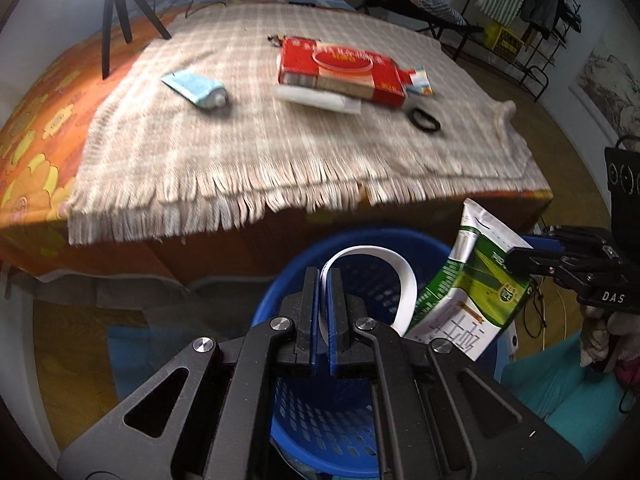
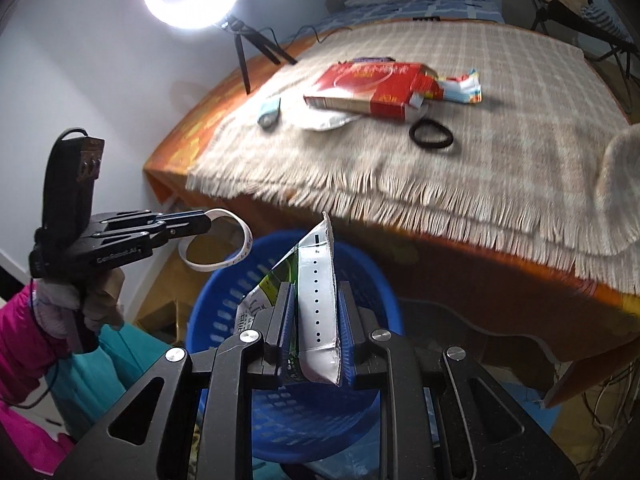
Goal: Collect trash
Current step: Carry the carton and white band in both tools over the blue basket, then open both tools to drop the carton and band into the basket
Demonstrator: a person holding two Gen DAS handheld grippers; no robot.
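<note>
Fingers (image 1: 310, 300) of the left gripper (image 1: 323, 312) pinch a paper strip (image 1: 384, 268); the right gripper (image 2: 314, 328) clamps a milk carton (image 2: 318, 300) above the blue basket (image 2: 224, 304), release likely next.

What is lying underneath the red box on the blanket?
A white sheet or flat packet sticks out from under the red box at its near edge. How far it reaches beneath, and whether anything else lies under there, is covered.

A blue perforated plastic basket (image 1: 360, 264) sits below a beige-and-white checked fringed blanket (image 1: 280, 152) covering an orange flowered bedsheet (image 1: 36, 140), where a red cardboard box (image 1: 340, 70) lies.
</note>
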